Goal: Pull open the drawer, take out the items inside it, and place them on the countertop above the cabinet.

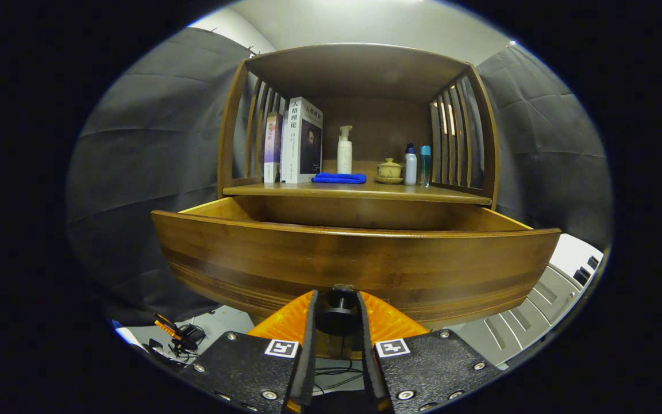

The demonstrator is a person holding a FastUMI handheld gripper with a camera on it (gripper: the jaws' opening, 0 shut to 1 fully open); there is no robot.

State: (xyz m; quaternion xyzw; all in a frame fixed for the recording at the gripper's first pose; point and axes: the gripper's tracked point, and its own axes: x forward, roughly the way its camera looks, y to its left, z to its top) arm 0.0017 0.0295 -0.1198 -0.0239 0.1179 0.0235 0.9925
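A wooden drawer (354,259) stands pulled out from under the cabinet's countertop (360,191). Its front panel is right ahead of me. My gripper (337,313) is shut on the drawer's dark round knob (338,310), with both orange fingers (285,319) pressing its sides. The drawer's inside is hidden behind the front panel, so I cannot see what lies in it. On the countertop sit a folded blue cloth (339,178), a white pump bottle (344,150) and a small lidded ceramic cup (389,170).
Books (302,141) stand at the countertop's left under the shelf roof. Two small bottles (417,165) stand at its right beside slatted side walls (457,138). Cables and an orange tool (173,336) lie on the floor at lower left. A white ribbed surface (543,302) lies lower right.
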